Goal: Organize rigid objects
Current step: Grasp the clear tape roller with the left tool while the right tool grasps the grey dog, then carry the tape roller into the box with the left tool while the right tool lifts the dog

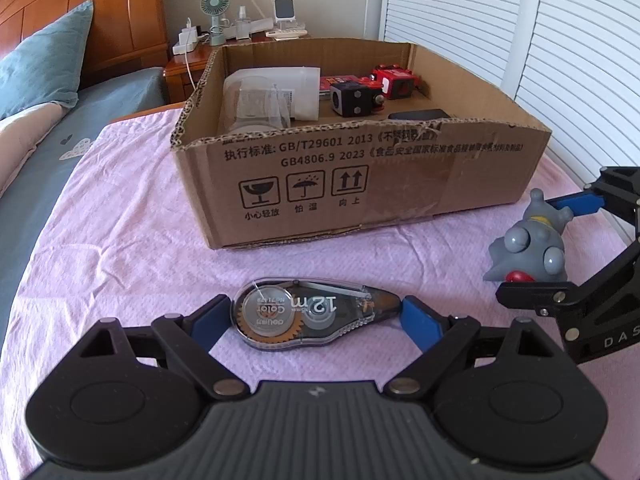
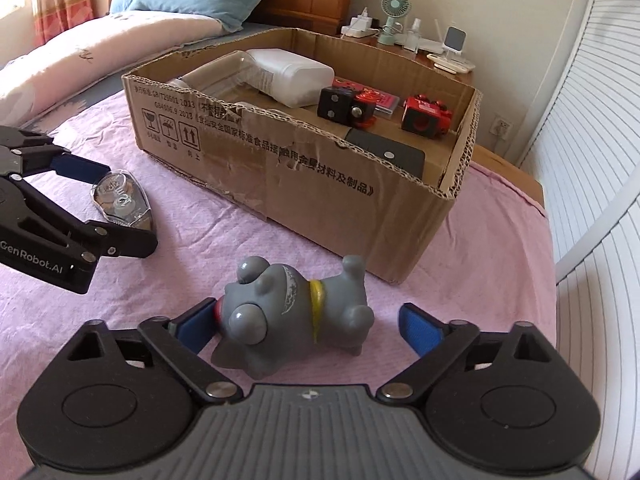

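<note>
The left tongs (image 1: pixel 316 318) sit at the bottom centre of the left wrist view, spread wide around a clear plastic teardrop-shaped correction-tape dispenser (image 1: pixel 310 312) that lies flat on the pink cloth (image 1: pixel 132 216). The left blue pad lies against the dispenser's rounded end and the right pad stands at its narrow tip; whether they press on it cannot be told.

The right tongs (image 2: pixel 308 326) sit at the bottom centre of the right wrist view, released, with a grey rubbery dog figurine with bulging eyes and a yellow collar (image 2: pixel 296 316) lying on its side between them. The left pad is at the dog's snout, while the right pad stands clear of its hind legs.

Beyond both, in the upper middle of each view, stands an open brown cardboard box (image 1: pixel 400 184) on the same cloth. Inside lie a white plastic jar (image 2: pixel 288 74) on its side, a black cube (image 2: pixel 334 106), red toy blocks (image 2: pixel 424 118) and a flat black case (image 2: pixel 388 156). At the top of the left wrist view, a wooden nightstand (image 1: pixel 182 70) carries a small green fan (image 1: pixel 216 10).
</note>
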A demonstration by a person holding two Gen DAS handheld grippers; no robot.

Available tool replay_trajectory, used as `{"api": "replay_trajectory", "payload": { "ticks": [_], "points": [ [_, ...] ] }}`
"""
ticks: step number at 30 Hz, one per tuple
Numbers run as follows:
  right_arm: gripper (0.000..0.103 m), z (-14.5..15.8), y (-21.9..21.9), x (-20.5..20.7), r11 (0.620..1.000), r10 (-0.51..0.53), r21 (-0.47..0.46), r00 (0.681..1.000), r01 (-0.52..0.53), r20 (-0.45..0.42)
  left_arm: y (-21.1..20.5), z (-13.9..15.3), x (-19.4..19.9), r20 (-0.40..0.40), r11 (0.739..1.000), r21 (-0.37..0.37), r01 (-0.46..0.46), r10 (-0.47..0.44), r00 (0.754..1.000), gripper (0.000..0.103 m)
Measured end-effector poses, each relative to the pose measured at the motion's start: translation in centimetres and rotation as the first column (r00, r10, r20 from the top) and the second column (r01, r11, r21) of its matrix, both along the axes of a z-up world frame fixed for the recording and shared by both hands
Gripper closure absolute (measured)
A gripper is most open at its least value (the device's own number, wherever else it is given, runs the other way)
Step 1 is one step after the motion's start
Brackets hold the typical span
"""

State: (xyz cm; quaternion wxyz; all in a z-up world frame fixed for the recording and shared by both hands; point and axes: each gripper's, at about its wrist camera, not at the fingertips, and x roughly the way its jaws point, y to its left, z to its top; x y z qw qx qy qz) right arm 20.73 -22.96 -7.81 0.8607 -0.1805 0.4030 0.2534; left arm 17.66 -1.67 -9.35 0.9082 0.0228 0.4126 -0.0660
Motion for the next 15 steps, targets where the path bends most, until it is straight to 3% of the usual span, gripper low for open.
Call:
{"api": "replay_trajectory", "payload": {
  "ticks": [6,15],
  "points": [
    [0.026,0.4,0.6,-0.2,0.999,0.042,0.007,0.999,-0.042,-0.01,0.3,0.2,0.4,-0.025,0.999,-0.005,0.041,-0.041,0.999,0.014],
    [0.027,1.8,0.1,-1.2,0.999,0.028,0.031,0.999,-0.026,-0.046,0.7,2.3,-0.1,-0.041,0.988,0.014,0.152,-0.152,0.988,0.014]
  ]
}}
